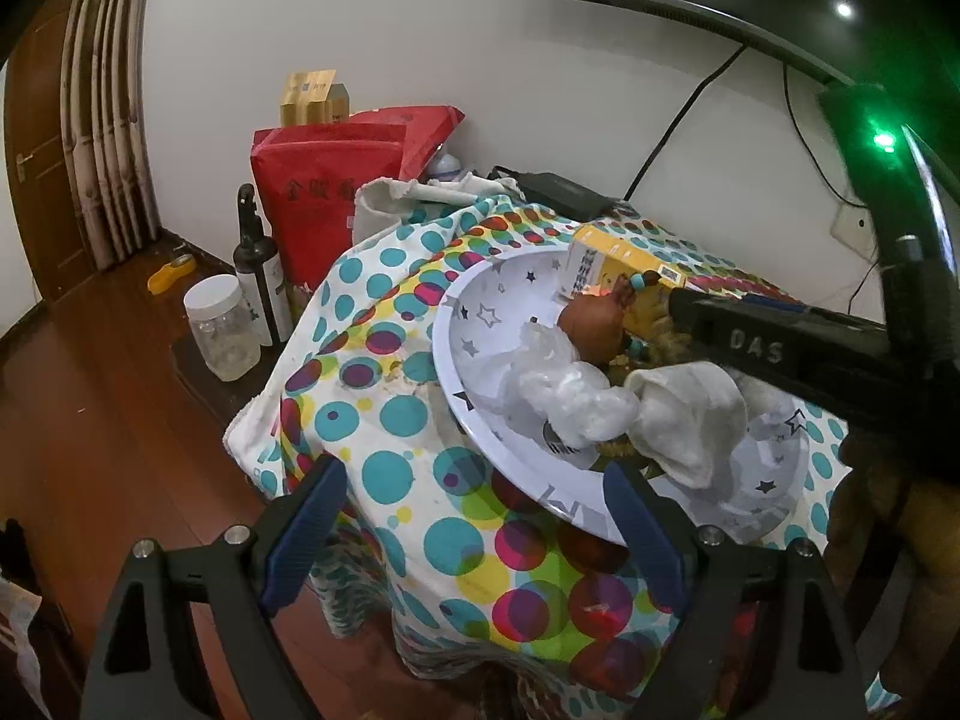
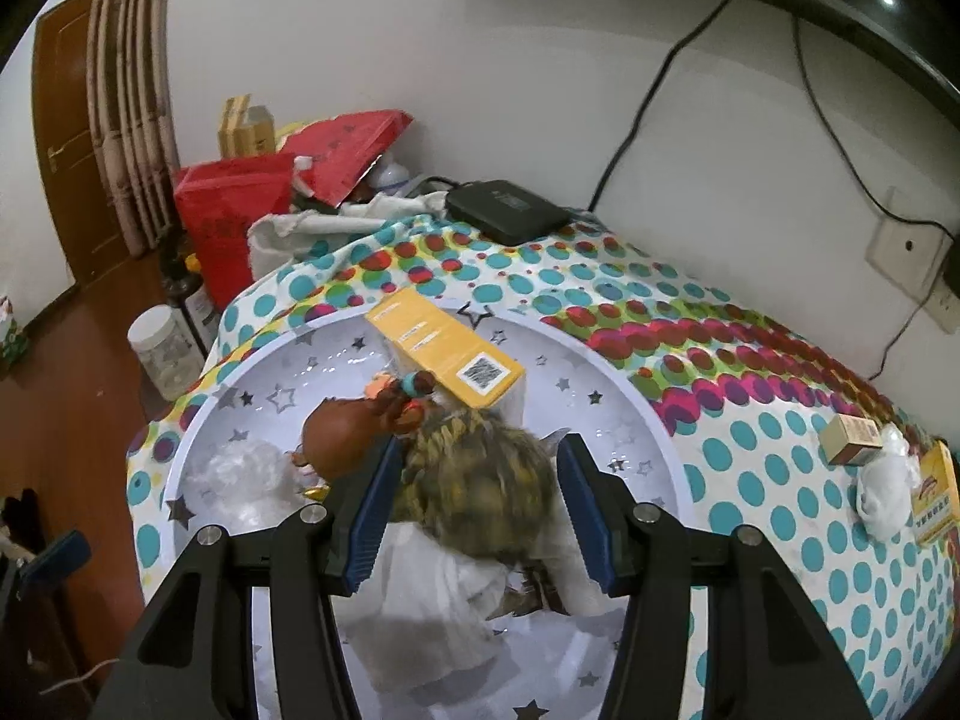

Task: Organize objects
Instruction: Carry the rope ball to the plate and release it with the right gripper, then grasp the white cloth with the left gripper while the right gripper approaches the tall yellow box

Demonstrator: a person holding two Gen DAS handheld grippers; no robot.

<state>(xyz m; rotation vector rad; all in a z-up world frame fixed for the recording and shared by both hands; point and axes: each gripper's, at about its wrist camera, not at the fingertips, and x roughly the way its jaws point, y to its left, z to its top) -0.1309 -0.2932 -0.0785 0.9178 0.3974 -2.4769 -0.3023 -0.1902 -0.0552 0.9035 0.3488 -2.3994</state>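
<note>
On the desk (image 2: pixel 750 420), under a dotted cloth (image 1: pixel 384 420), sits a big white basin (image 2: pixel 648 414) printed with stars, serving as the collecting place. Already in it: a yellow box (image 2: pixel 444 348), a doll (image 2: pixel 354 438) with brown head and braided yellowish hair, a crumpled clear plastic bag (image 1: pixel 570 396), and white cloth (image 1: pixel 690 414). Still outside, on the cloth well to the right of the basin: a small brown carton (image 2: pixel 849 441), a white wad (image 2: pixel 882 486) and a yellow card (image 2: pixel 936 492) just beside it. Judged from this, the sorting is partway through, most items in, these three left. The yellow box lies tilted, its long axis running from the far-left rim of the basin down toward the centre, QR-code end nearest the doll. The doll lies on its side, its long axis running across the basin, head toward the left, hair toward the right. The right claw (image 2: pixel 480 510) hangs over the basin, jaws partly open either side of the doll's hair; left pad looks close against the hair, right pad stands apart, so no grip as far as can be seen. The left claw (image 1: pixel 480 528) hovers at the near rim, jaws wide, empty; its right finger overlaps the rim, contact unclear.
</note>
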